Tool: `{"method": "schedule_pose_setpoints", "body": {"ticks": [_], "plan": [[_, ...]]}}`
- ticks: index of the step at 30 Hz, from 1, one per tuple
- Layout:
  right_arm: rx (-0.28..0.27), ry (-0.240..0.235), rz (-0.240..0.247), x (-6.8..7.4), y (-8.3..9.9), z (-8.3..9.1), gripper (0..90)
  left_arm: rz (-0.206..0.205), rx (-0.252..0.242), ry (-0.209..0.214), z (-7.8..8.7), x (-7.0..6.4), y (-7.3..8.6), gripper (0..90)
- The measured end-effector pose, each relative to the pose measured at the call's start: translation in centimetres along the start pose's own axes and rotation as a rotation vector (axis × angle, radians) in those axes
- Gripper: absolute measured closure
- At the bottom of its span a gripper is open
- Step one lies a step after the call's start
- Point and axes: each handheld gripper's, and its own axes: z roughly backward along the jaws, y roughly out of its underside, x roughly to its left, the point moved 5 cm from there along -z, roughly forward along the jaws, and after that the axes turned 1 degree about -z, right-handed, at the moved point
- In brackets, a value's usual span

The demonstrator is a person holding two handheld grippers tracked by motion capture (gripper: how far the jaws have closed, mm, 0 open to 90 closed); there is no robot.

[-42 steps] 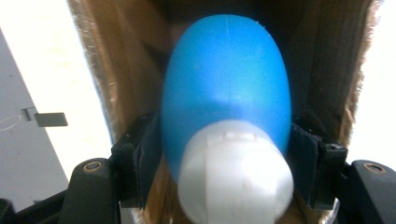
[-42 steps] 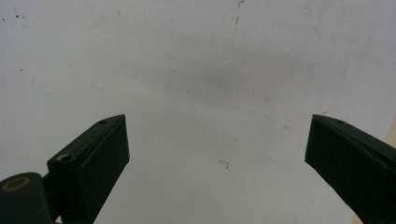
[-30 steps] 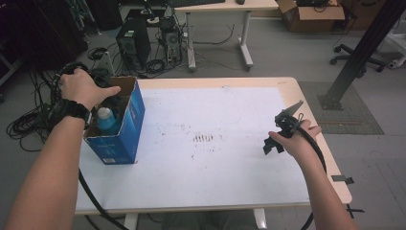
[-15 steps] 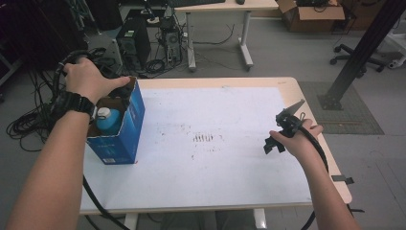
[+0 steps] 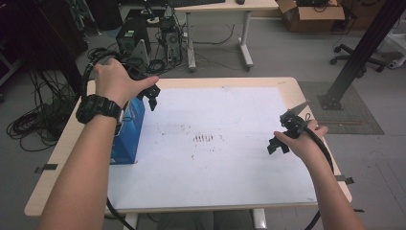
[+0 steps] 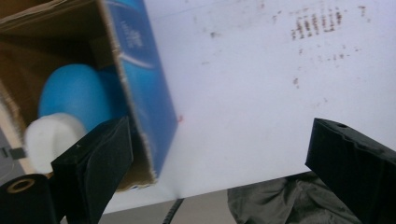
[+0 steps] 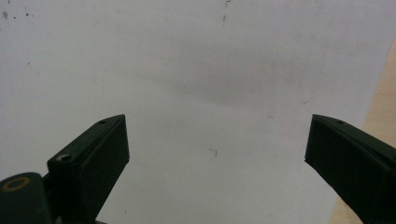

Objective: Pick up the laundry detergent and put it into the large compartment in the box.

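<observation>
**Open grippers over the mat, box at the left edge**

Nearest, the right gripper hovers low over the near-right part of the white mat, jaws spread wide with nothing between them. Mid-mat lies a patch of dark smudged marks, too blurred to read. At the left edge stands the blue box, open-topped and upright, its long axis running near to far. Inside sits a blue bottle with a white cap. White print on the box side is unreadable. Farthest, the left gripper hangs above the box's far end, jaws released, holding nothing.
</observation>
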Motion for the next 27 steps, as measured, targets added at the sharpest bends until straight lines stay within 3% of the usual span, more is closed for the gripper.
{"method": "schedule_pose_setpoints", "body": {"ticks": [10,23,27], "plan": [[0.005,-0.001,0.002,-0.2,0.1,-0.1,6.4,-0.038,0.005,0.006,-2.1,-3.0,-0.6,4.8],[0.006,-0.002,0.003,-0.2,0.2,-0.1,6.4,-0.083,0.054,0.036,-5.9,-5.2,-0.8,4.8],[0.007,-0.001,0.000,-0.2,0.3,-0.1,6.4,-0.087,0.066,0.023,-7.0,-5.5,-0.8,4.9]]}}
